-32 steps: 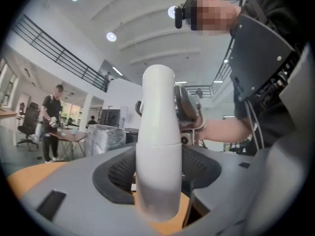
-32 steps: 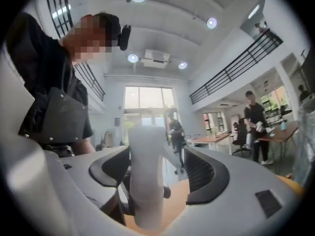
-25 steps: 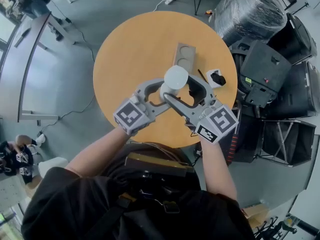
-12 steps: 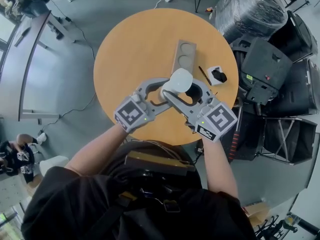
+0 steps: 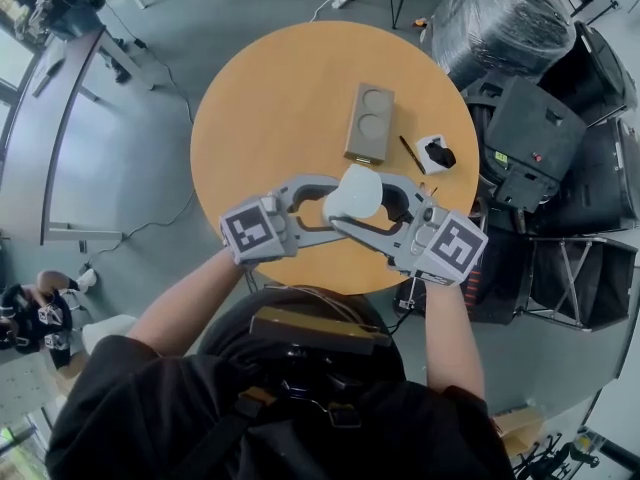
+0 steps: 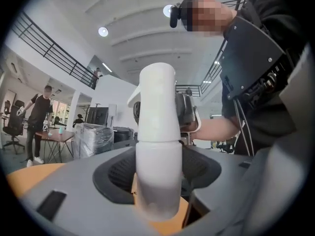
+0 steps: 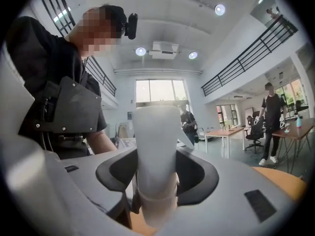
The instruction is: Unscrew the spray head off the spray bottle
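In the head view the bottle [image 5: 352, 190] was only a white oval over the table [image 5: 270, 118], near its front edge, caught between both claws. The left gripper view showed the left claw [image 6: 157, 195] clamped on the bottle's body, under the seam. The right gripper view showed the right claw [image 7: 156, 181], whose jaws had just been closing, pinching the spray head [image 7: 156, 141] above that seam. Only the head view showed a grey block [image 5: 369, 122] with two round hollows and a white box [image 5: 432, 154] holding something dark.
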Demonstrator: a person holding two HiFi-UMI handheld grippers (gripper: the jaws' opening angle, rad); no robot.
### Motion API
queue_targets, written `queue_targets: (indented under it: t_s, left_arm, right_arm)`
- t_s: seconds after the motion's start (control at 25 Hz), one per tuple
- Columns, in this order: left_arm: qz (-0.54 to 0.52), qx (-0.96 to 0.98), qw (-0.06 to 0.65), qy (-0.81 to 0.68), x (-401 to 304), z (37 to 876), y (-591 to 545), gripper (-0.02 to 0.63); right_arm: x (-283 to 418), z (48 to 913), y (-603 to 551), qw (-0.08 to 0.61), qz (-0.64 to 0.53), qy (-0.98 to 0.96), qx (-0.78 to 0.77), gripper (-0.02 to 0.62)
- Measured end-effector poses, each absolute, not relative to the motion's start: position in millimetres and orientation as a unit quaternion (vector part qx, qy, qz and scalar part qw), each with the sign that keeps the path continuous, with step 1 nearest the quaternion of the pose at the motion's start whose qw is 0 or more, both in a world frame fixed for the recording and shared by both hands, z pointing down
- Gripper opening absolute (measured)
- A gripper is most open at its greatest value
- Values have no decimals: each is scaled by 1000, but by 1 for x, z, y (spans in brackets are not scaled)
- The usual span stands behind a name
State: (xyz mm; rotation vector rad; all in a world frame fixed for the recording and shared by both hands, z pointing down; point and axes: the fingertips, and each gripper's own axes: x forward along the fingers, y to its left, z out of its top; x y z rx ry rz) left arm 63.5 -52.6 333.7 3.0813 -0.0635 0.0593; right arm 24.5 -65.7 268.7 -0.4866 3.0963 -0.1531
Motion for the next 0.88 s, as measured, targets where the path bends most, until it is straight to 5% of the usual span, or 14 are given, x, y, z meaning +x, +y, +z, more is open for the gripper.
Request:
queue_targets:
  t_s: [0.16,0.44,0.56,0.88]
  left_arm:
    - [6,996,39,-84,65,331,-68,307]
    - [9,979,29,-200,65,338,-98,307]
    - [13,979,21,-203,69,342,-95,307]
    - [-16,997,48,-56,73,329,-57,307]
  right_arm:
    - [28,269,-80,4,-47,973,-225,342]
    - [30,279,-111,-10,-42,928,-370,339]
    - [30,282,-116,-8,-51,920,-389,269]
    - [25,270,-78,23,-87,973,-211,241]
